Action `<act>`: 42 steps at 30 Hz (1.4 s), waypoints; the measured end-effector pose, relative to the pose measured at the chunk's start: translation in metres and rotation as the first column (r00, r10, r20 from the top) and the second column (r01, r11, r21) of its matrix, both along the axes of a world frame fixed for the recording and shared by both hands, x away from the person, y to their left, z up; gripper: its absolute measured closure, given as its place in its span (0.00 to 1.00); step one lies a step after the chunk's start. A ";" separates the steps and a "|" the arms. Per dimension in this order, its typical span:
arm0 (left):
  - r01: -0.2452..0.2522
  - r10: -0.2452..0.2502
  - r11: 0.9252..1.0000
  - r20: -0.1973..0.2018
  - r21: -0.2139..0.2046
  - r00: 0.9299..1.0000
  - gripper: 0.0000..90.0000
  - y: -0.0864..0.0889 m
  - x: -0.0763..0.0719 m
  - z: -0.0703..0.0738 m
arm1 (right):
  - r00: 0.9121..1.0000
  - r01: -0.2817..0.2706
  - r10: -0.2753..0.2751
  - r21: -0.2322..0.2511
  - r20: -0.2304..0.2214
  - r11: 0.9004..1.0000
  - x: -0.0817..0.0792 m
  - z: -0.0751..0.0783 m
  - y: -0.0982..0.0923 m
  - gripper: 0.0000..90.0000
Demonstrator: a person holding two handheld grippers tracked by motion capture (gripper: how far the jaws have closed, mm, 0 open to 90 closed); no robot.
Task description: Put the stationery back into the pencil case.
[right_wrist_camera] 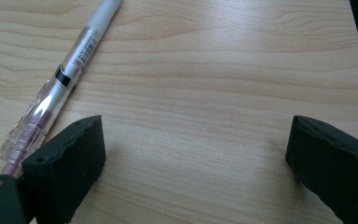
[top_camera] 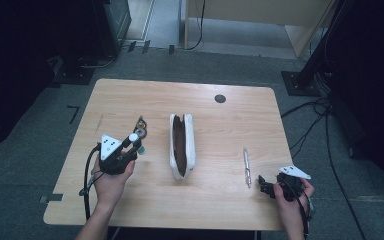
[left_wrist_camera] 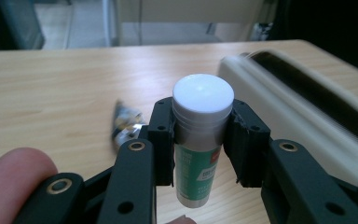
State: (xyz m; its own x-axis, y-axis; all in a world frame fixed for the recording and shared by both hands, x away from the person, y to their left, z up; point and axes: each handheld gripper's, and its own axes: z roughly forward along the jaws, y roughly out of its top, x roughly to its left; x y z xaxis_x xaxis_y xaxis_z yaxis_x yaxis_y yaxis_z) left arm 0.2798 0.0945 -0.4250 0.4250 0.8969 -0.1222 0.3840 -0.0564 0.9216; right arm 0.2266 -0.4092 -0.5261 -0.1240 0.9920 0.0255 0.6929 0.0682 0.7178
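A glue stick (left_wrist_camera: 200, 140) with a white cap and green label stands upright between the pads of my left gripper (left_wrist_camera: 199, 137), which is shut on it. From above, that gripper (top_camera: 131, 145) holds the glue stick (top_camera: 133, 137) over the left part of the wooden table (top_camera: 130, 200), lifted off the wood. An open white pencil case (top_camera: 181, 145) with a dark inside lies in the middle. A clear pen (top_camera: 247, 166) lies right of it. My right gripper (top_camera: 262, 186) rests near the front right edge, open with nothing between its jaws (right_wrist_camera: 196, 158), and the pen (right_wrist_camera: 60, 79) lies just beside its left jaw.
A small metal clip item (top_camera: 140, 126) lies on the wood just beyond the left gripper, and also appears blurred as the clip (left_wrist_camera: 127, 126). The pencil case (left_wrist_camera: 303, 102) stretches along the right in the left gripper view. A dark round hole cover (top_camera: 220, 98) sits near the far edge.
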 end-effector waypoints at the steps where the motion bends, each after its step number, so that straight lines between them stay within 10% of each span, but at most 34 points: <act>1: 0.015 -0.015 1.000 0.006 -0.009 1.000 0.73 -0.003 -0.001 0.006 | 1.000 -0.002 0.002 0.003 0.001 1.000 0.000 0.000 0.001 0.04; 9: 0.126 -0.122 0.990 0.062 -0.064 0.991 0.73 -0.033 -0.008 0.039 | 1.000 -0.002 0.002 0.005 0.002 1.000 0.000 0.000 0.001 0.04; 19: 0.231 -0.226 0.970 0.068 -0.076 0.972 0.73 -0.063 -0.015 0.042 | 1.000 -0.001 0.001 0.004 0.003 1.000 0.000 0.000 0.001 0.04; 30: 0.295 -0.295 0.955 -0.012 0.033 0.955 0.73 -0.091 -0.013 0.018 | 1.000 -0.002 0.002 0.005 0.002 1.000 0.000 0.000 0.001 0.04; 42: 0.286 -0.276 0.947 -0.083 0.149 0.957 0.73 -0.102 -0.014 -0.010 | 1.000 -0.002 0.002 0.004 0.003 1.000 0.000 0.000 0.001 0.04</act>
State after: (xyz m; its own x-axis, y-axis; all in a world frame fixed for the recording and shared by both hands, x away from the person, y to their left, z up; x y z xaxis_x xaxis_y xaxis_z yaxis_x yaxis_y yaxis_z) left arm 0.2661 -0.0071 -0.4347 0.6588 0.7520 -0.0217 0.3861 -0.3132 0.8676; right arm 0.2267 -0.4085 -0.5264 -0.1258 0.9916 0.0289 0.6906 0.0666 0.7202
